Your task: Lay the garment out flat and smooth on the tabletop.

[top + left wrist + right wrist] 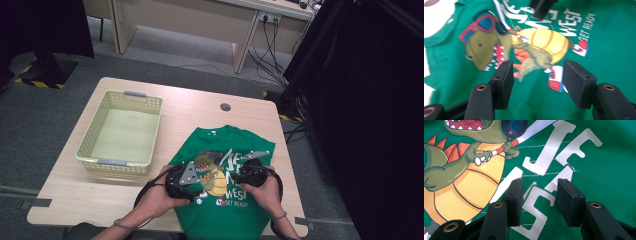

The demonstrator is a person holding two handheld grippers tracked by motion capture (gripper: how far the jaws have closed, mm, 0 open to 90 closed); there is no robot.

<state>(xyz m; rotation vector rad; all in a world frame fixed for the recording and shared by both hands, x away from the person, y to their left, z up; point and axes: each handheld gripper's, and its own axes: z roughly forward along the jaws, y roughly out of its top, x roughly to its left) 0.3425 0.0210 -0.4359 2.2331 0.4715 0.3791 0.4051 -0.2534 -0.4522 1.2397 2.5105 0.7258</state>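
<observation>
Wooden table (200,100) with a green T-shirt (225,210) spread flat at its near right.
Both the left gripper (537,75) and right gripper (539,197) hover over the print, jaws apart, holding nothing; a basket (150,107) sits left.

- T-shirt (225,200) flat on table (190,107), near-right part, collar toward far edge
- Basket (121,133) on table, left of shirt
- Left gripper (181,180) and right gripper (252,172) over shirt's print, side by side
</observation>
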